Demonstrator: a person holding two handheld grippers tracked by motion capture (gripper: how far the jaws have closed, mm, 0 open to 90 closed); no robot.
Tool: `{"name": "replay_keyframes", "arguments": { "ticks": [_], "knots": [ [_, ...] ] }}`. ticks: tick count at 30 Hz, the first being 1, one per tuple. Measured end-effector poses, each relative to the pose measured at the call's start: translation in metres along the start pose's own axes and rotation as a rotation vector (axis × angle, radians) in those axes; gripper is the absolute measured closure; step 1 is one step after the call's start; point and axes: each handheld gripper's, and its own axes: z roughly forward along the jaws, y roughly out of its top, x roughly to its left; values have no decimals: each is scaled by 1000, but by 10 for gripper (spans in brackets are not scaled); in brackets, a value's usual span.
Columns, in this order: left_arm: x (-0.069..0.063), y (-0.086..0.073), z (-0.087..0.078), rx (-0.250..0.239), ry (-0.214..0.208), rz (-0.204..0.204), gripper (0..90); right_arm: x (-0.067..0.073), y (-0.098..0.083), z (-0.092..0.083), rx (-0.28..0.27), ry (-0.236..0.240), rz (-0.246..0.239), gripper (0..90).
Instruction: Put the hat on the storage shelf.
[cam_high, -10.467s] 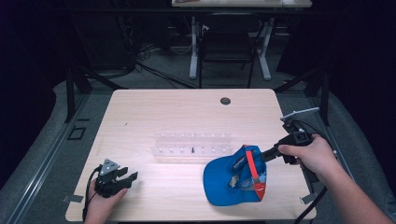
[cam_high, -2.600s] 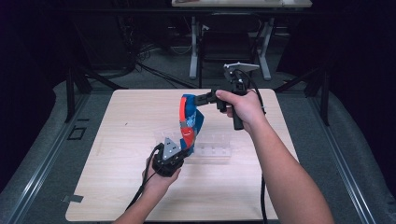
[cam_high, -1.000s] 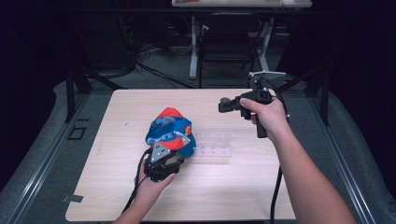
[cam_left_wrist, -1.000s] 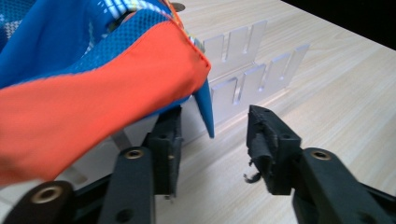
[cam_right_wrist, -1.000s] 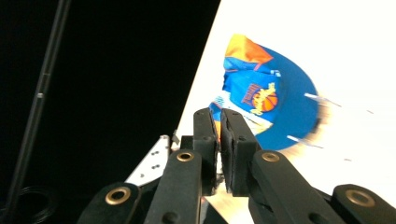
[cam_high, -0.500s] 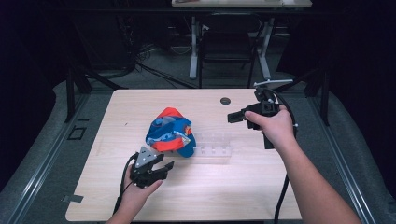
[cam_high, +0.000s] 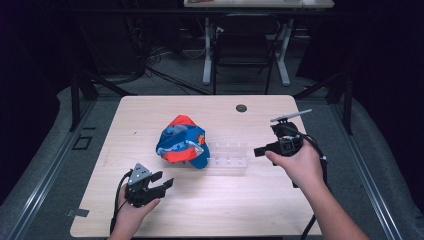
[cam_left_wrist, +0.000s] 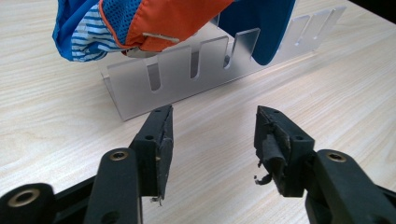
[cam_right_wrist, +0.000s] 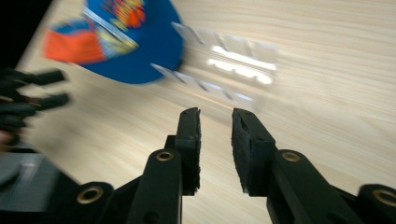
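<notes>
A blue and orange cap (cam_high: 182, 145) lies draped over the left end of a clear slotted rack (cam_high: 230, 159) in the middle of the table. My left gripper (cam_high: 163, 179) is near the front left, apart from the cap. Its jaws have just been opening and are wide with nothing between them (cam_left_wrist: 212, 126). Ahead of it are the cap (cam_left_wrist: 140, 23) and rack (cam_left_wrist: 187, 70). My right gripper (cam_high: 257, 151) hovers by the rack's right end. Its jaws (cam_right_wrist: 215, 126) have just been opening, with a small empty gap, and point at the rack (cam_right_wrist: 233, 60) and cap (cam_right_wrist: 135, 42).
A small dark round insert (cam_high: 241, 108) sits in the table near its far edge. The wooden table (cam_high: 300, 210) has bare surface along the front and right. Beyond the far edge, in the dark, stand a chair (cam_high: 245, 47) and desk legs.
The left gripper has let go of the cap and drawn back toward the front left, its jaws wider. The right gripper has come down and nearer, beside the rack's right end. The cap stays on the rack.
</notes>
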Motion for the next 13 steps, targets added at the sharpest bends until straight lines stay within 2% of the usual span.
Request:
{"name": "replay_keyframes", "arguments": {
  "ticks": [1, 6, 7, 10, 13],
  "knots": [
    [0, 0, 0, 2, -3, -5, 470, 0, -6, 1, -11, -33, -13, 715],
    [-3, -5, 2, 2, -15, -12, 459, -2, -28, 8, -18, -51, -21, 699],
    [-4, -5, 3, 3, -15, -12, 459, -2, -33, 10, -15, -73, -29, 699],
    [-9, -3, 7, 4, -24, -6, 460, -5, -48, 15, -38, -81, -26, 675],
    [-17, 2, 13, -8, -40, 4, 467, -10, -67, 22, -89, -94, -12, 646]
  ]
}}
